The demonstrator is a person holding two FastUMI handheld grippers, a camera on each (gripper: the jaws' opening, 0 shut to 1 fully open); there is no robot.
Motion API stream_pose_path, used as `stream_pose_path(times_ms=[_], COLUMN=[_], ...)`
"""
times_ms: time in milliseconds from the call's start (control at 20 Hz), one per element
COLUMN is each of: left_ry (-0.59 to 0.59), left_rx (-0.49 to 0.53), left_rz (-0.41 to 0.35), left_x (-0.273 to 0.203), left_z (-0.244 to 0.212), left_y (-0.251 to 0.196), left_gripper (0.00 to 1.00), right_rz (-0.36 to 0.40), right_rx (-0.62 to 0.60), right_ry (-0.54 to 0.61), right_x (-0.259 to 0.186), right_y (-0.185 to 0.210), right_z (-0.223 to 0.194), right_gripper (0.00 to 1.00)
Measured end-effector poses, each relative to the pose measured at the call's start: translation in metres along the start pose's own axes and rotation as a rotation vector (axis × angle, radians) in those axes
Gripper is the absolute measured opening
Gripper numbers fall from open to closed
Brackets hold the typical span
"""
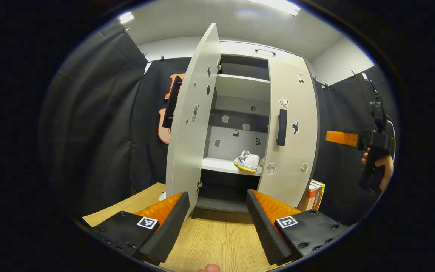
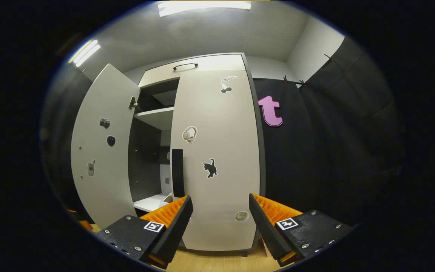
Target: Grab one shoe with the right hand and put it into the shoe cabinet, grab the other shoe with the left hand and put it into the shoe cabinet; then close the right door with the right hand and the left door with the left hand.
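cabinet on worktop, right door nearly shut, left door swung wide; guess main risk: left door swung carelessly clips shoe sitting at front edge of middle shelf, or stops ajar; second shoe can't tell; left gripper spread wide, holding nothing, touching nothing; right gripper same, spread, empty, facing right door

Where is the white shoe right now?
In the left gripper view, the white shoe sits on the cabinet's lower shelf, toward its right end, just behind the edge of the right door.
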State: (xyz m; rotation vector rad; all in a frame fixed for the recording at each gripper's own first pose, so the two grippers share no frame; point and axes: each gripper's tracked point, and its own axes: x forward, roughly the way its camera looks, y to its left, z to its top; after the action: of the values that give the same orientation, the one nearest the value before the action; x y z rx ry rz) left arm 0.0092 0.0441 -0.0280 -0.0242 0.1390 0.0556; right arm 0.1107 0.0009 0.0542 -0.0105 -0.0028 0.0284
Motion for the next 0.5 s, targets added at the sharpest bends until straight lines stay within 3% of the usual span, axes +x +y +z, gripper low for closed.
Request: stream_pose_path(times_ms=[300, 500], left_ry=[-0.002, -0.007], left_rx=[-0.007, -0.052], left_rz=[-0.016, 0.026], left_x=[0.003, 0.004], left_z=[0.009, 0.041], left_y=[-0.009, 0.013], left_gripper=[0.98, 0.98], right_rz=[-0.062, -0.075], right_rx=[-0.025, -0.050], right_ry=[0.050, 0.070], right_x=[-0.059, -0.083], right_y=[-0.019, -0.021], right_z=[-0.038, -0.059], right_gripper=[0.92, 0.92])
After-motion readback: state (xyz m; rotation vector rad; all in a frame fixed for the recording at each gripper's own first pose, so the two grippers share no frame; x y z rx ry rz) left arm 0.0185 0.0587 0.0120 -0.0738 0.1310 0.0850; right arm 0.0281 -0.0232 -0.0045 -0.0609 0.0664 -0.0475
